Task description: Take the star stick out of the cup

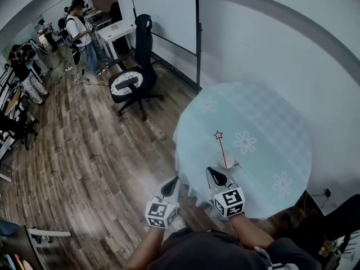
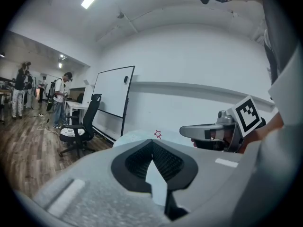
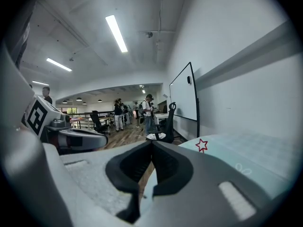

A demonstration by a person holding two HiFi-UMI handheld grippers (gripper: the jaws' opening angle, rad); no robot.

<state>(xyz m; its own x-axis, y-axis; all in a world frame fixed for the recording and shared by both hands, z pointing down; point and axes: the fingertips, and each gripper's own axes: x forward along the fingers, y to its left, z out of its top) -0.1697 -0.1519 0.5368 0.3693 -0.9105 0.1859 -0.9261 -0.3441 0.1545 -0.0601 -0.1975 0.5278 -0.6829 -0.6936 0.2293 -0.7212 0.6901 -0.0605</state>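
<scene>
While both grippers hover at the near rim of the round tabletop (image 1: 270, 122), neither one holds anything. In the head view the cup (image 1: 227, 162) stands on the pale, flower-printed cloth in the lower middle of the frame, close to the table's near edge. The star stick (image 1: 221, 147) rises out of it, leaning up and slightly left, with a red outlined star at its top.

The right gripper (image 1: 216, 176) sits just below and left of the cup, near it but apart from it. The left gripper (image 1: 171, 186) is further left and a little lower, beside the table's edge and next to the wooden floor (image 1: 84, 167).

In the left gripper view the jaws are closed tip to tip with nothing between them. The star shows just above and to the right of their tips, farther off. The right gripper view shows much the same: the jaws are pressed together and empty, and the star lies to the right of the tips.

A black office chair (image 1: 134, 83) stands in the upper left of the head view, near a whiteboard (image 1: 163, 10), and several people (image 1: 79, 32) stand farther up in that corner.
</scene>
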